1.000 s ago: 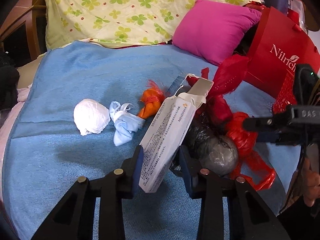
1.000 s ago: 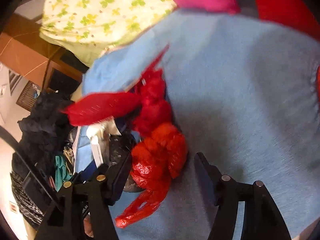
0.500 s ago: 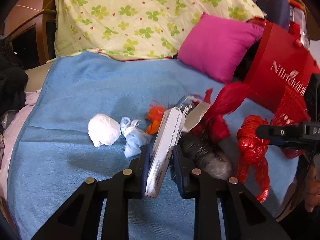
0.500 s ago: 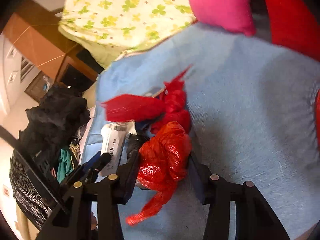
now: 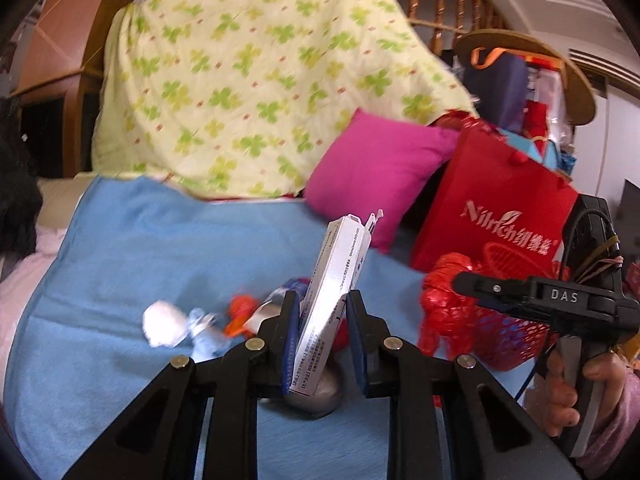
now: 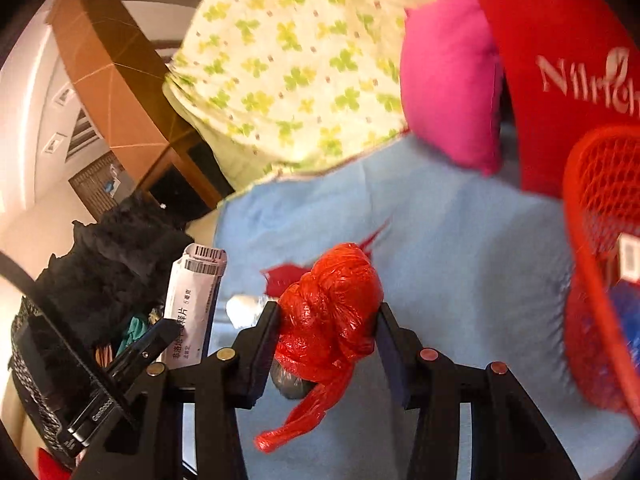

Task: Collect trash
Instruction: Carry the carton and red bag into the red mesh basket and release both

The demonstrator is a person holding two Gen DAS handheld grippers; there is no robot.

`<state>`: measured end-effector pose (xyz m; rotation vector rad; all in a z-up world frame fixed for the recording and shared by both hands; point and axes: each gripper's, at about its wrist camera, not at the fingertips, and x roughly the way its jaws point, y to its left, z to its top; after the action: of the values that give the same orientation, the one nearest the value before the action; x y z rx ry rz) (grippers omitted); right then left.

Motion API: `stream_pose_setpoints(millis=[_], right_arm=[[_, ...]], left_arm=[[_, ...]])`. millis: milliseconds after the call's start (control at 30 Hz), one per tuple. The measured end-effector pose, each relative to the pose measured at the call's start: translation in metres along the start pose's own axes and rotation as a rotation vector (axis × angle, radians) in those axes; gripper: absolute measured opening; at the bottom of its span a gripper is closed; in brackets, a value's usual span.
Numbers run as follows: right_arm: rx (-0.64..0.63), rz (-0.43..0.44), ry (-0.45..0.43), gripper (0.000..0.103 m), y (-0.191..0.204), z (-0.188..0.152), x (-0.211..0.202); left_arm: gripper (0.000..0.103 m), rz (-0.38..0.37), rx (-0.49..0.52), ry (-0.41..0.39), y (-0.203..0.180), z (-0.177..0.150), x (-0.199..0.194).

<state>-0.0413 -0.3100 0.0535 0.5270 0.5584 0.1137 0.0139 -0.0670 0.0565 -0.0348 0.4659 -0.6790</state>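
My left gripper [image 5: 322, 340] is shut on a white medicine box [image 5: 332, 300], held upright above the blue blanket [image 5: 120, 264]. The box also shows in the right wrist view [image 6: 194, 304]. My right gripper [image 6: 326, 344] is shut on a knotted red plastic bag [image 6: 332, 312], lifted off the blanket; it also shows in the left wrist view [image 5: 444, 304]. On the blanket lie a white wad [image 5: 162, 322], a pale blue wad [image 5: 204, 330], an orange scrap [image 5: 240, 314] and a grey bundle [image 5: 316, 394]. A red mesh basket [image 6: 600, 264] stands at the right.
A red paper bag [image 5: 492, 216] stands behind the basket. A pink cushion [image 5: 376, 172] and a clover-print quilt [image 5: 248, 92] lie at the back. Dark clothes [image 6: 108, 264] are heaped at the bed's left side.
Both grippers have closed and lifted. The left one raised the white box off the pile. The right one raised the red bag toward the mesh basket.
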Motion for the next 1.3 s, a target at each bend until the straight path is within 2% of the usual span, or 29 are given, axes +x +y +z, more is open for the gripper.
stream_pose_setpoints(millis=[367,667,933,1067,1233,1300], right_arm=[[-0.045,-0.031,-0.137,0.05,-0.015,0.013,-0.053],[0.032,-0.081,-0.25,0.05,-0.071,0.03,-0.099],[0.167,-0.15,-0.316,0.05,-0.139,0.044,-0.136],[0.234,-0.196,-0.328,0.051,-0.173,0.046,-0.153],[0.323,-0.235,-0.323,0.054,-0.211,0.045,-0.166],[0.358,-0.242,-0.317,0.058,-0.223,0.045,-0.169]], left_arm=[[0.025,-0.046,0.034,-0.052,-0.069,0.013,0.006],[0.025,-0.113,0.018,-0.026,-0.132,0.011,0.021],[0.025,-0.205,0.034,0.01,-0.194,0.028,0.046],[0.025,-0.251,0.023,0.057,-0.221,0.029,0.067],[0.026,-0.257,0.029,0.137,-0.25,0.021,0.098],[0.031,-0.258,0.037,0.164,-0.258,0.017,0.107]])
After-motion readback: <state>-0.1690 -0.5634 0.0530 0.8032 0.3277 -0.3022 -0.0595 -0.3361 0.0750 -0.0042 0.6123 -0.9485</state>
